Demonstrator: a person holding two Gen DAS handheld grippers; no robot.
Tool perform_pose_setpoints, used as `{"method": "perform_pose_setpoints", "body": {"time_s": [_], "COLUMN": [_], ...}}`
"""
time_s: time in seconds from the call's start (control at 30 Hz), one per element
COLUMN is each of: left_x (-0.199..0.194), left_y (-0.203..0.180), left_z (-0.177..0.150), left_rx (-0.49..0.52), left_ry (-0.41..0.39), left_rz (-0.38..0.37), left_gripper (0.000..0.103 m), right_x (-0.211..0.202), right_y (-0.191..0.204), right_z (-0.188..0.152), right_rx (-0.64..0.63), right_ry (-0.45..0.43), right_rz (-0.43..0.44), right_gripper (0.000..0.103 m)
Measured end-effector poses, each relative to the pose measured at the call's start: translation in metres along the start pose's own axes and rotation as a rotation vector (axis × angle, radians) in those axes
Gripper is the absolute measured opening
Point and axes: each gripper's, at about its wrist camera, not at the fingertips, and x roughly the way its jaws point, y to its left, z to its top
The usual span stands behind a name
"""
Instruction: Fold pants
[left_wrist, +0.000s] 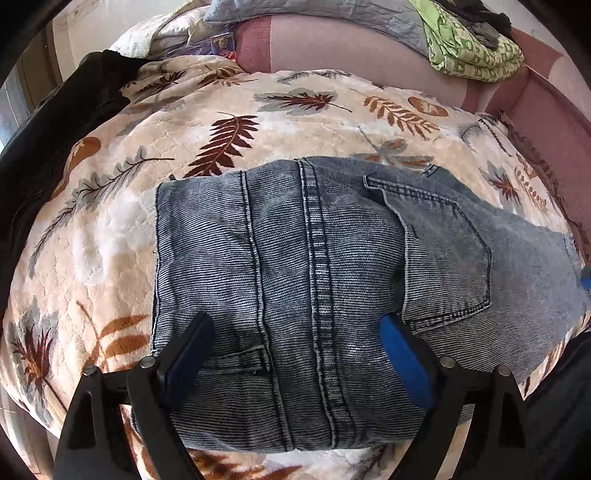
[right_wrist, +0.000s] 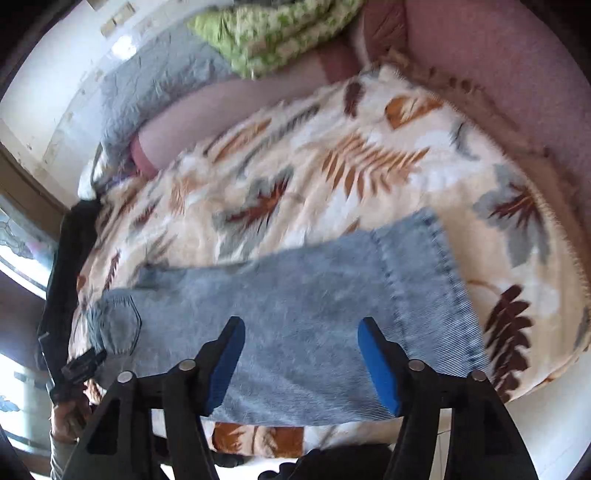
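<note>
- Two grippers, both released, nothing grasped.
- Left gripper (left_wrist: 295, 354) above jeans (left_wrist: 314, 295).
- Right gripper (right_wrist: 301, 354) above jeans' leg end.
- Jeans folded flat on leaf-print blanket (left_wrist: 110, 229).

Open room is found above the leaf-patterned blanket (left_wrist: 258, 110) on the far side of the folded jeans (left_wrist: 314, 277), and to their left, where bare blanket is seen. The far edge is closed off by the pink sofa back (left_wrist: 332, 48), on which a grey quilt (left_wrist: 332, 11) and a green patterned cloth (left_wrist: 472, 51) are piled. The far left is blocked by a black garment (left_wrist: 55, 122).
</note>
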Motion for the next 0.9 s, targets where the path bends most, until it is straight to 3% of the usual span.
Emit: {"method": "perform_pose_setpoints", "body": {"time_s": [0.03, 0.07, 0.13, 0.2, 0.27, 0.33, 0.37, 0.47, 0.57, 0.67, 0.7, 0.77, 0.83, 0.9], "left_x": [-0.010, -0.022, -0.039, -0.039, -0.017, 0.018, 0.030, 0.026, 0.026, 0.023, 0.023, 0.022, 0.021, 0.020], "left_y": [0.000, 0.000, -0.003, -0.008, -0.017, -0.019, -0.014, -0.013, -0.009, -0.009, -0.009, -0.011, -0.011, -0.011], "left_z": [0.001, 0.004, 0.015, 0.028, 0.037, 0.032, 0.023, 0.004, 0.003, 0.003, 0.002, 0.002, 0.001, 0.001], "left_rx": [-0.006, -0.006, -0.012, -0.010, 0.017, 0.030, 0.012, 0.045, 0.030, 0.041, 0.040, 0.047, 0.044, 0.040], "left_ry": [-0.033, -0.086, -0.170, -0.199, -0.157, -0.055, -0.018, -0.081, -0.079, -0.077, -0.076, -0.073, -0.070, -0.066], "left_rz": [-0.018, -0.035, -0.046, -0.073, -0.031, 0.045, 0.048, 0.052, 0.026, 0.024, 0.024, 0.030, 0.033, 0.033], "left_gripper": [0.092, 0.092, 0.092, 0.092, 0.092, 0.092, 0.092, 0.092, 0.092, 0.092, 0.092, 0.092, 0.092, 0.092], "right_x": [0.024, 0.030, 0.014, -0.004, -0.001, 0.017, 0.030, 0.076, 0.121, 0.156, 0.161, 0.162, 0.157, 0.151], "right_y": [-0.007, -0.010, 0.013, 0.054, 0.108, 0.169, 0.197, 0.264, 0.293, 0.295, 0.296, 0.302, 0.312, 0.321], "right_z": [-0.003, -0.002, 0.008, 0.024, 0.045, 0.061, 0.066, 0.076, 0.082, 0.078, 0.075, 0.066, 0.057, 0.057], "right_rx": [0.034, 0.056, -0.030, -0.117, -0.238, -0.386, -0.457, -0.637, -0.721, -0.766, -0.777, -0.817, -0.900, -0.950], "right_ry": [0.118, 0.130, 0.050, -0.038, -0.041, -0.039, -0.034, -0.009, 0.056, 0.140, 0.151, 0.144, 0.093, -0.009], "right_rz": [-0.011, -0.046, -0.105, -0.060, 0.018, 0.062, 0.064, 0.048, -0.014, -0.048, -0.034, -0.029, -0.114, -0.219], "right_gripper": [0.068, 0.058, 0.057, 0.057, 0.057, 0.057, 0.057, 0.057, 0.057, 0.057, 0.053, 0.018, 0.003, 0.003]}}
